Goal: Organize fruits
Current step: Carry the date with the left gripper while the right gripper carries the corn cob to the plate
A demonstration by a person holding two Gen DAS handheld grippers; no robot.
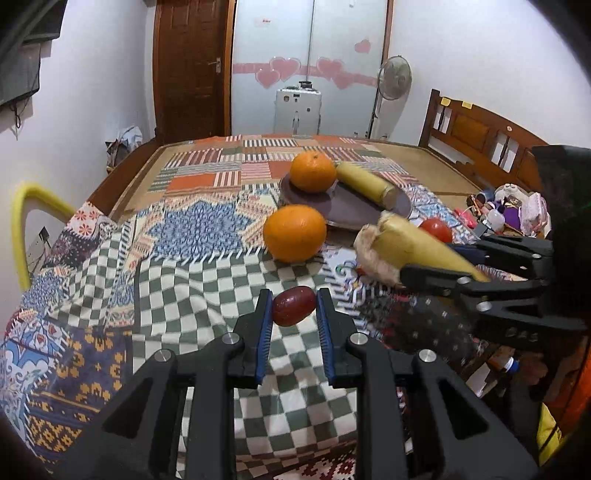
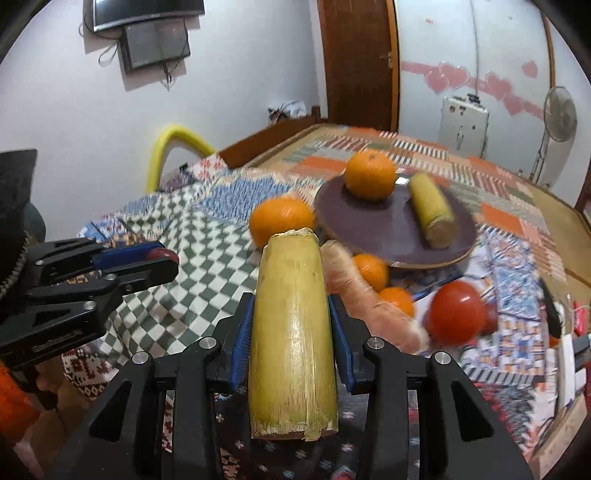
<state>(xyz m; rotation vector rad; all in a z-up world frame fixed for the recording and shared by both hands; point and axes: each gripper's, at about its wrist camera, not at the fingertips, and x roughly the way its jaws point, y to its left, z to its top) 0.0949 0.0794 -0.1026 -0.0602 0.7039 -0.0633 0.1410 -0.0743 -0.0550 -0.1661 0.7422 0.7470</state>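
While the left tongs (image 1: 294, 308) pinch a small dark-red fruit (image 1: 293, 305) just above the checkered cloth (image 1: 207, 291), the right tongs (image 2: 291, 325) reach level toward the plate (image 2: 384, 232). They are clamped round a yellow cane piece (image 2: 291, 332), lifted off the surface.

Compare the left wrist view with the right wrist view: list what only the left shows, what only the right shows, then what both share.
Only the left wrist view shows the clutter of small items at the bed's far right, and the red date whole between the left gripper's pads.

Only the right wrist view shows the wall screen, two small oranges and a carrot in front of the plate.

Both show the plate holding an orange and a sugarcane piece, a loose orange, the tomato, and the right gripper holding a sugarcane length.
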